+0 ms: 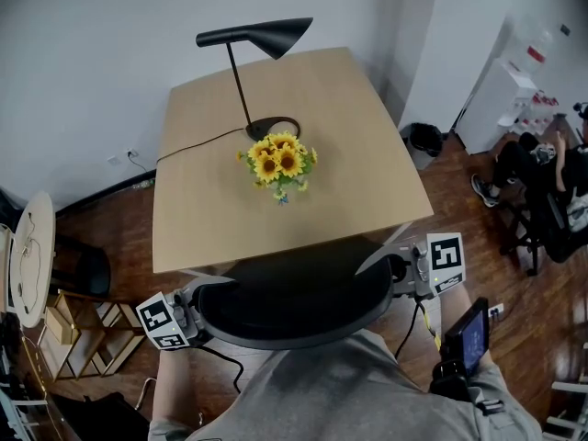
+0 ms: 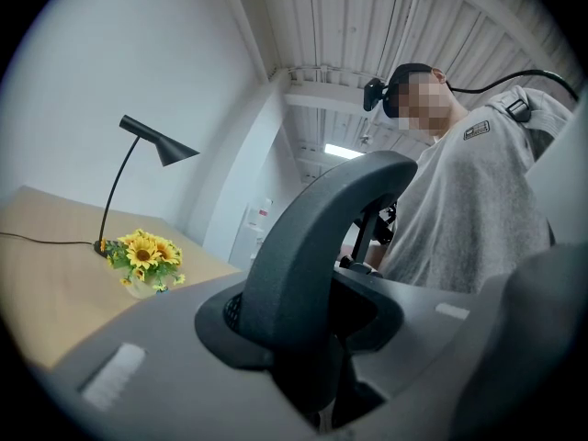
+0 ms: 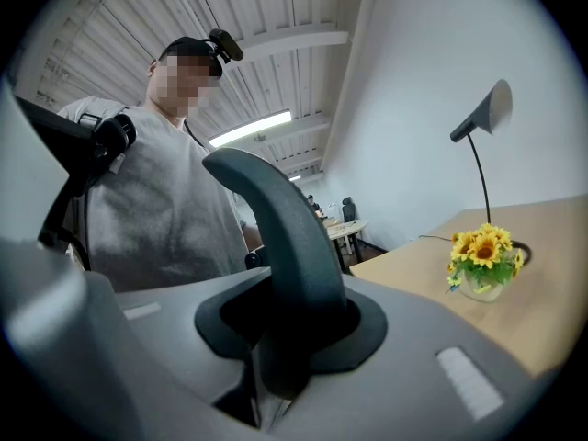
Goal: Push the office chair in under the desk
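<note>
The office chair's black curved backrest point(image 1: 294, 292) stands at the near edge of the light wooden desk point(image 1: 358, 145), its seat hidden below. My left gripper point(image 1: 197, 315) is shut on the backrest's left end, and my right gripper point(image 1: 397, 269) is shut on its right end. In the left gripper view the grey jaws close around the dark backrest rim point(image 2: 312, 265), gripper point(image 2: 312, 375) low in the picture. The right gripper view shows the same hold on the rim point(image 3: 285, 237), gripper point(image 3: 276, 356) beneath it. A person in a grey shirt stands right behind the chair.
On the desk stand a black lamp point(image 1: 253, 39) with its cable and a bunch of sunflowers point(image 1: 280, 163). A white round table point(image 1: 32, 255) and a wooden rack point(image 1: 83, 329) are at the left. A black bin point(image 1: 424, 141) and a seated person point(image 1: 551, 182) are at the right.
</note>
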